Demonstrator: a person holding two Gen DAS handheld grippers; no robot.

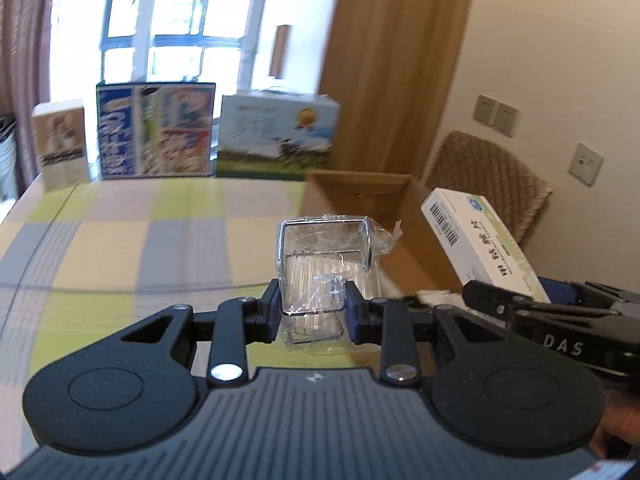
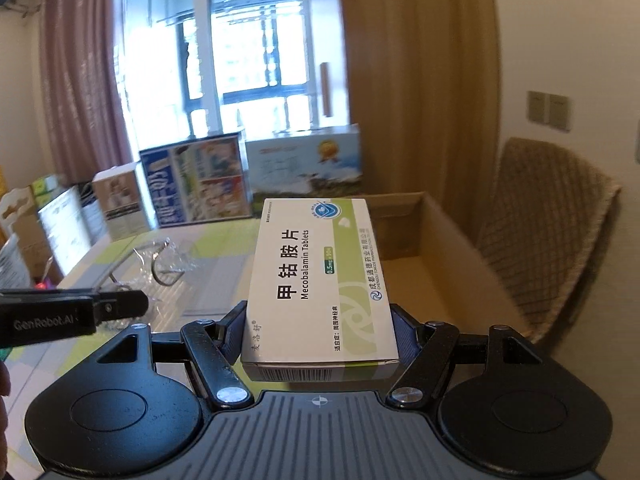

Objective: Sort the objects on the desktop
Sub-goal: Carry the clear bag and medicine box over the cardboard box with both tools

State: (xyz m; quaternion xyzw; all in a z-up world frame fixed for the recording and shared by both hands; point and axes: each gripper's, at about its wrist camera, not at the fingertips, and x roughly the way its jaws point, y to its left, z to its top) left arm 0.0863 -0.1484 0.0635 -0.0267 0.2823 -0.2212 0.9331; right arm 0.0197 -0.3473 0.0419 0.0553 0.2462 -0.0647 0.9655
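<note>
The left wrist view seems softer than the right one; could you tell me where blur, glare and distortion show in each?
Left wrist view: window blown out white, boxes along the table's far edge smeared, wrapped metal rack fairly sharp. Right wrist view: tablet box print crisp, window glaring, chair bowed by the fisheye.

The tablecloth [image 1: 120,216] is checked in pale green, lilac and cream. The Mecobalamin tablet box [image 2: 320,280] is white with a green band (black lettering). The cardboard box [image 2: 436,256] is plain brown; the chair [image 2: 544,232] tan, cross-hatched.
</note>
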